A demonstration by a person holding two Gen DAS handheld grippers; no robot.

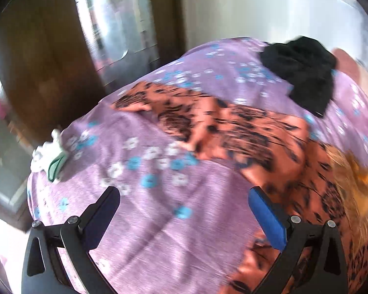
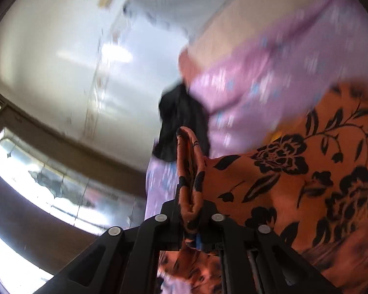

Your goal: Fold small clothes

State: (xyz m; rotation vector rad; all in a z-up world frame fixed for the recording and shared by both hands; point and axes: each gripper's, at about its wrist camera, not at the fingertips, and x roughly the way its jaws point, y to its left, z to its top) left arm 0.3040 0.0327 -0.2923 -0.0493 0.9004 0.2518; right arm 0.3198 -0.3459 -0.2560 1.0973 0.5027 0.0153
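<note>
On the bed, which is covered with a lilac sheet printed with blue and white flowers, an orange garment with a black floral print lies stretched out. In the left wrist view its long axis runs on a diagonal, from a narrower end at the upper left, near the middle of the bed, down to the lower right corner, where it widens and passes beside the blue-padded finger. Motion blur softens the print there.

The left tongs hover above the sheet, tilted downward, with the jaws wide apart and nothing between them; bare lilac sheet shows in the gap.

The right tongs are closed tight on a folded edge of the orange garment. A loop of the cloth stands up out of the jaws, and the rest spreads away to the right in that view. These tongs point at a shallow downward angle across the bed, and the view is rolled, so the wall and a window run aslant.

A black garment lies crumpled near the far edge of the bed, apart from the orange one. A small white and green piece of cloth sits at the bed's left edge.
</note>
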